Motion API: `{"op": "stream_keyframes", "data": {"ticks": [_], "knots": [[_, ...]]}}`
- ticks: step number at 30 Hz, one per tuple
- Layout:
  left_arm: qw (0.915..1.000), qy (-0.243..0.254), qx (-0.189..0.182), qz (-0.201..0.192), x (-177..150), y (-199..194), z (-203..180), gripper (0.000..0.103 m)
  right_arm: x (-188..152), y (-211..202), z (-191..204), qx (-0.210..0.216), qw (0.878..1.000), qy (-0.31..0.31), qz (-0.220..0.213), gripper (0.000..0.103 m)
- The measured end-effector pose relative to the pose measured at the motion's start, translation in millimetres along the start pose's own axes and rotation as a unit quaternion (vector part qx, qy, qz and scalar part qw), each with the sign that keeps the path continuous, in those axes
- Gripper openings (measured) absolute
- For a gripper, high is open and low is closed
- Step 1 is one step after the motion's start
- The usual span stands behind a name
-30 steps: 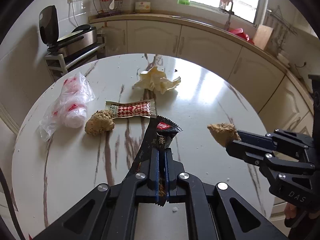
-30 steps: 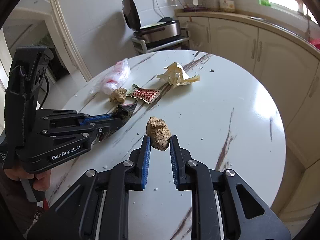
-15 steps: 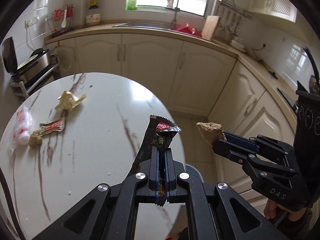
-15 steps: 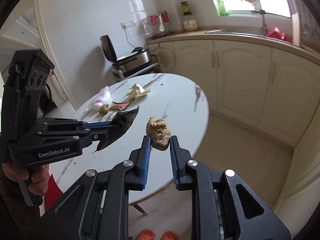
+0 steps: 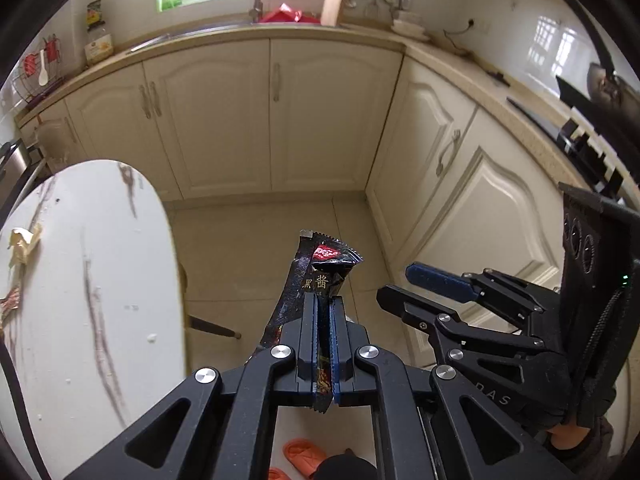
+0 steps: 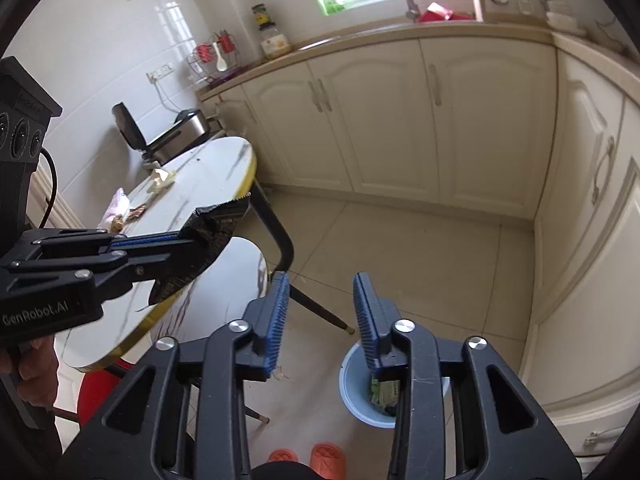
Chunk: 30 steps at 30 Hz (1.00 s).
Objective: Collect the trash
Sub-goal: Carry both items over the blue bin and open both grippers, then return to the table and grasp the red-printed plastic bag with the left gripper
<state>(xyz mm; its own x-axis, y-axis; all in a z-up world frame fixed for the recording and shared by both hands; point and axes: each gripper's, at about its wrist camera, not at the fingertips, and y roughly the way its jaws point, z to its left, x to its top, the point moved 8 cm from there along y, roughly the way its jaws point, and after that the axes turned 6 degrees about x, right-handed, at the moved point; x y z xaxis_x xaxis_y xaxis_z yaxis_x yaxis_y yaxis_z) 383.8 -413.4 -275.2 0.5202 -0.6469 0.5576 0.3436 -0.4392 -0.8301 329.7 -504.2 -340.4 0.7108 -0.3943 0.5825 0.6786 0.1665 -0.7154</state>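
My left gripper point(image 5: 322, 300) is shut on a black snack wrapper point(image 5: 325, 270), which sticks up out of its tips over the tiled floor. The right wrist view shows this gripper point(image 6: 188, 242) at the left, the wrapper point(image 6: 214, 226) crumpled in it. My right gripper point(image 6: 320, 308) has its jaws opening, and nothing is between its blue pads point(image 6: 280, 308). Seen from the left wrist, the right gripper point(image 5: 394, 281) is likewise bare. A blue bin point(image 6: 352, 388) with some trash inside stands on the floor just below the right finger.
The white marble table point(image 6: 208, 184) lies to the left with crumpled paper point(image 6: 162, 178), a plastic bag point(image 6: 118, 206), a brown lump point(image 6: 118, 222) and a red wrapper point(image 5: 8, 304). Cream cabinets point(image 5: 224, 120) line the far side. Orange slippers point(image 6: 326, 454) show below.
Both grippers swung off the table, rightwards, to over the floor by the bin. The right jaws spread apart and the brown lump they held is gone from them.
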Motion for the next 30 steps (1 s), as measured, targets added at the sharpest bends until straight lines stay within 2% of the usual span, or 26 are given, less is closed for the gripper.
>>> {"op": "stream_keyframes", "data": {"ticks": [2, 7, 12, 14, 15, 16, 18, 21, 23, 25, 30], "knots": [[0.9998, 0.006, 0.001, 0.016, 0.1, 19.6, -6.9, 0.001, -5.5, -0.8, -12.4, -0.006, 1.0, 0.013, 0.002, 0.046], [0.998, 0.02, -0.008, 0.06, 1.8, 71.3, -23.0, 0.001, -18.8, -12.5, -43.7, -0.043, 0.998, 0.037, -0.001, 0.055], [0.9967, 0.022, -0.013, 0.077, 7.9, 104.8, -31.0, 0.005, -26.8, -23.1, -70.4, -0.071, 0.996, 0.056, -0.001, 0.056], [0.9967, 0.029, -0.012, 0.075, 11.7, 109.5, -34.2, 0.013, -26.8, -27.4, -76.8, -0.077, 0.995, 0.062, -0.003, 0.057], [0.9968, 0.03, -0.009, 0.073, 13.7, 111.0, -34.5, 0.022, -27.7, -30.6, -78.9, -0.078, 0.995, 0.064, -0.006, 0.057], [0.997, 0.03, -0.004, 0.071, 16.1, 111.6, -32.8, 0.036, -27.4, -32.7, -79.6, -0.079, 0.995, 0.065, -0.008, 0.057], [0.9977, 0.024, 0.005, 0.064, 15.2, 106.6, -30.0, 0.052, -25.6, -34.5, -79.1, -0.081, 0.994, 0.066, -0.01, 0.057], [0.9985, 0.014, 0.012, 0.051, 17.5, 94.4, -23.9, 0.055, -22.3, -38.4, -72.2, -0.079, 0.995, 0.06, -0.013, 0.057], [0.9988, 0.005, 0.024, 0.042, 14.2, 78.3, -15.5, 0.062, -19.0, -42.2, -63.2, -0.075, 0.996, 0.053, -0.017, 0.06], [0.999, -0.001, 0.04, 0.022, 11.9, 59.7, -5.3, 0.074, -15.7, -46.3, -49.9, -0.071, 0.996, 0.043, -0.022, 0.062], [0.9974, -0.031, 0.063, -0.018, 0.2, 11.1, 29.1, 0.088, -1.8, -56.3, -1.4, -0.058, 0.998, 0.009, -0.035, 0.069]]}}
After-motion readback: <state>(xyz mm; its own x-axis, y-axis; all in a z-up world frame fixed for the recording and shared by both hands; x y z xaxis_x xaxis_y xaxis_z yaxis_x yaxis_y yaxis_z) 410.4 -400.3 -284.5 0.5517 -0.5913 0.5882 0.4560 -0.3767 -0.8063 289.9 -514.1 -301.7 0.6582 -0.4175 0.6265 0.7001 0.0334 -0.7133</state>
